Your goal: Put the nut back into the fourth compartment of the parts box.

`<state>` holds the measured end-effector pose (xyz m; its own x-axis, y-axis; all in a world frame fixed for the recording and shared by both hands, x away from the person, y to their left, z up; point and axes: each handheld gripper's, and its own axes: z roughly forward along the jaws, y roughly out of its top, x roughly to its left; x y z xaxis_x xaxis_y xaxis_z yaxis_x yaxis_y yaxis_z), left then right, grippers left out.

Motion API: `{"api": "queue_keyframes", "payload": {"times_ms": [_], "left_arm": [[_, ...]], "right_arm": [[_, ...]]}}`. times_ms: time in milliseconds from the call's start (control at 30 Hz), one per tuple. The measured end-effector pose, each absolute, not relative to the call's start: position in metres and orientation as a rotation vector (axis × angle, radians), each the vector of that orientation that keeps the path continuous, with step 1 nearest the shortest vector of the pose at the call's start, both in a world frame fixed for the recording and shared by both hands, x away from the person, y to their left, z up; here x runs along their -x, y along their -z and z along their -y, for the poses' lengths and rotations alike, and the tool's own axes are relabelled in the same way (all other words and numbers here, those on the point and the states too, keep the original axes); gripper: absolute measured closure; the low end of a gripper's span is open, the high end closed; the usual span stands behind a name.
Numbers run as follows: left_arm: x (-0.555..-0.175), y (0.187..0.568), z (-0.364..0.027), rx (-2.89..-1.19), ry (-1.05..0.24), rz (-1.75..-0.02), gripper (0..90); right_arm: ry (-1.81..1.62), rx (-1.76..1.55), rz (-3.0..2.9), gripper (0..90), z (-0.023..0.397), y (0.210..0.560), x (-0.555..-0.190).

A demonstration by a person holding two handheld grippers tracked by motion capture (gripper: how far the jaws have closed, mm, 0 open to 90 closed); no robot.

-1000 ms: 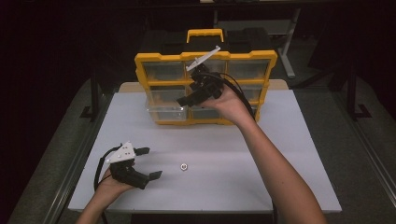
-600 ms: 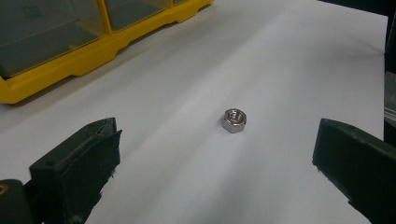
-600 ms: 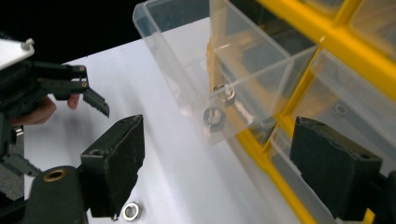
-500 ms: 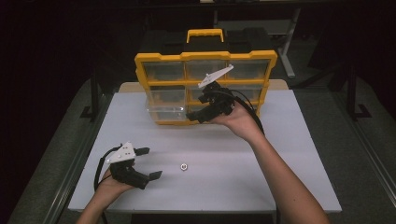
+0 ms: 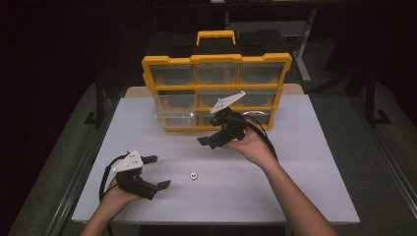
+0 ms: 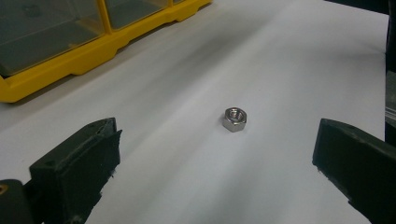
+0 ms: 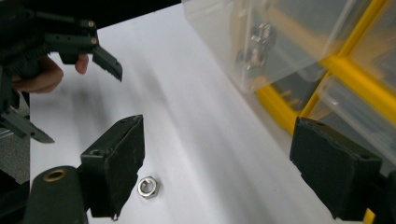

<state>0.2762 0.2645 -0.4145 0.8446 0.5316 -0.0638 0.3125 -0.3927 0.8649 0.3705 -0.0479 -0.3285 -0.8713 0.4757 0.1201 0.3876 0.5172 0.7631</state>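
— Both sets of jaws stand apart with nothing between them, as far as I can see. On the left gripper (image 5: 158,172) the two black jaws gape wide over the white table (image 5: 314,187), and in its own view the little steel nut (image 6: 234,119) lies on the sheet ahead of them, untouched.

— And the right gripper (image 5: 209,141)?

— Also spread, holding nothing. It hangs just in front of the yellow organizer (image 5: 216,61), near the clear drawer (image 5: 173,119) that sticks out of the bottom row. In its own view the nut (image 7: 148,186) lies low beside one jaw, not between the two.

— So where is the nut exactly?

— Flat on the table (image 6: 299,56), between the two hands, nearer the left one and well apart from the organizer (image 6: 70,60). From above it's a small bright speck (image 5: 193,175).

— Then how much would you say is done?

— Not much. The drawer (image 7: 261,42) is pulled out, with some metal bits blurred inside, so I'd judge the box is ready. The pick-up hasn't begun; grasping the nut, carrying it over and dropping it in are all still to do, if that's the plan
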Motion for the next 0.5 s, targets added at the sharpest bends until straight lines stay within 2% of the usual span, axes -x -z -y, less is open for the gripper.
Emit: {"api": "queue_keyframes", "payload": {"times_ms": [500], "left_arm": [[-0.276, 0.416, -0.265, -2.017, -0.277, -0.621, 0.9]], "right_arm": [[-1.267, -0.736, -2.696, 17.6, 0.043, 0.372, -0.352]]}}
